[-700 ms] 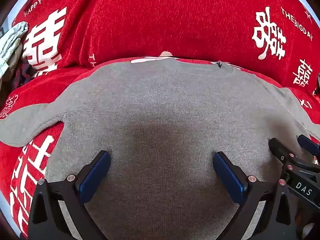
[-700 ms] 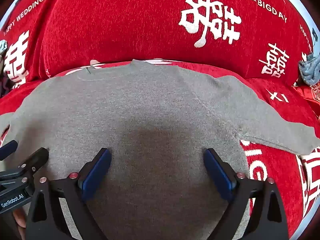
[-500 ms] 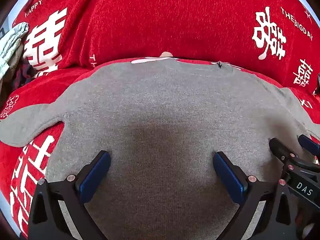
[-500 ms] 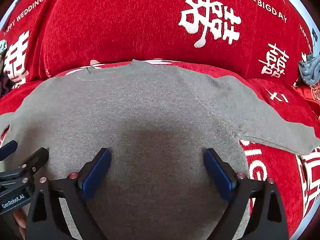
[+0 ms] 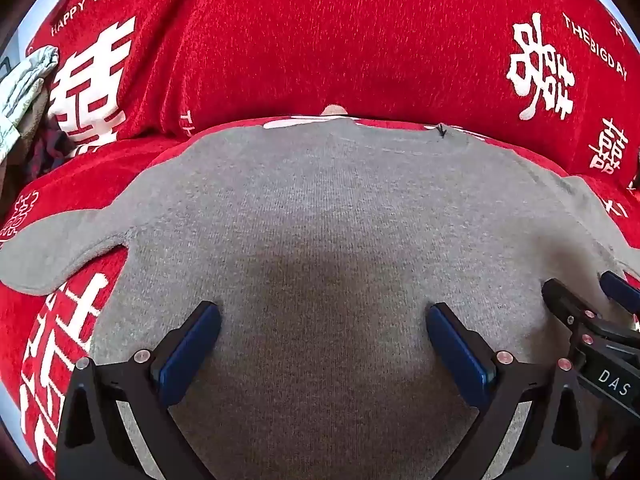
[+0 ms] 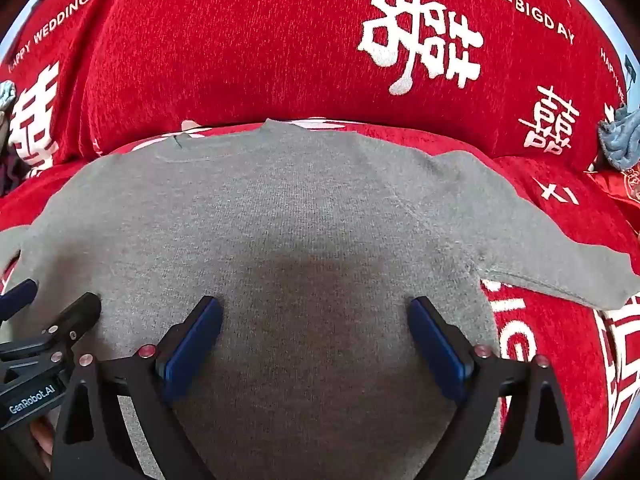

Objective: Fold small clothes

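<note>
A small grey knit sweater [image 5: 320, 208] lies flat on the red cover, neckline away from me, both sleeves spread out; it also shows in the right wrist view [image 6: 304, 208]. Its left sleeve [image 5: 52, 248] reaches left, its right sleeve [image 6: 560, 264] reaches right. My left gripper [image 5: 322, 328] is open and empty, hovering over the lower left part of the sweater's body. My right gripper [image 6: 314, 320] is open and empty over the lower right part. Each gripper shows at the edge of the other's view: the right one [image 5: 580, 300], the left one [image 6: 56, 300].
A red cover [image 5: 360, 40] with white wedding characters and lettering drapes the seat and backrest. A pile of light and dark clothes [image 5: 24, 92] sits at the far left. A blue-grey cloth [image 6: 618, 140] lies at the far right.
</note>
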`<action>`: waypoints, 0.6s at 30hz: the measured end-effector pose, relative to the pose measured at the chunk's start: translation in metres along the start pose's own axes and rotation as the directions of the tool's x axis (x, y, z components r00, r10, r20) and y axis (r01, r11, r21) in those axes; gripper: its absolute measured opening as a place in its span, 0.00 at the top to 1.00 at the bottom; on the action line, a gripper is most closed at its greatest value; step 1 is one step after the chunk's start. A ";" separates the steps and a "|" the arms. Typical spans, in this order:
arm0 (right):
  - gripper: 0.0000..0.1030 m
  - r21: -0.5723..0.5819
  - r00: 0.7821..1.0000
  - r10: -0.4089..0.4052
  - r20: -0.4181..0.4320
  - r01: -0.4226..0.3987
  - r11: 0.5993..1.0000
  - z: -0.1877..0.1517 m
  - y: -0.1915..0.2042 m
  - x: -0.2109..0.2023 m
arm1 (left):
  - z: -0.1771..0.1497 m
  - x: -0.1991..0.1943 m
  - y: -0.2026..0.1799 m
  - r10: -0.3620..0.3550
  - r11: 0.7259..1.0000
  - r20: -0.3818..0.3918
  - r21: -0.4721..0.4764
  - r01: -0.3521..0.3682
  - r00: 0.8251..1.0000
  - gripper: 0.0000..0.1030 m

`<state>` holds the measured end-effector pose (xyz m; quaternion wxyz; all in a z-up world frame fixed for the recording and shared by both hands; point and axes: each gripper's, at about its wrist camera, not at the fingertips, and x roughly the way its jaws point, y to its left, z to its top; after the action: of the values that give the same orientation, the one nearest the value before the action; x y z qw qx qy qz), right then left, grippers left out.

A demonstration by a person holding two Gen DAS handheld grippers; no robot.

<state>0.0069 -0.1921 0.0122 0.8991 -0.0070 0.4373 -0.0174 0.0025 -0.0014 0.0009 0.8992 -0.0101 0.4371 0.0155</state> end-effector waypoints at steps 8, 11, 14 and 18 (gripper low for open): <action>0.07 -0.002 1.000 -0.008 -0.004 0.008 1.000 0.000 0.000 0.001 | 0.001 0.000 0.000 0.002 1.000 -0.003 0.000 -0.002 1.000 0.00; 0.07 -0.002 1.000 -0.007 -0.007 0.007 1.000 0.000 0.000 0.001 | 0.001 0.000 0.000 0.001 1.000 -0.003 -0.001 -0.001 1.000 0.00; 0.06 -0.003 1.000 -0.008 -0.009 0.008 1.000 0.001 0.001 0.001 | 0.001 0.000 -0.001 -0.001 1.000 -0.002 -0.001 0.001 1.000 0.00; 0.06 -0.002 1.000 -0.009 -0.011 0.009 1.000 0.001 0.001 0.002 | 0.000 0.000 -0.001 0.000 1.000 -0.002 -0.001 0.000 1.000 0.00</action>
<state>0.0088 -0.1915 0.0115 0.8966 -0.0098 0.4423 -0.0212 0.0025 -0.0025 0.0007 0.8988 -0.0105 0.4379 0.0159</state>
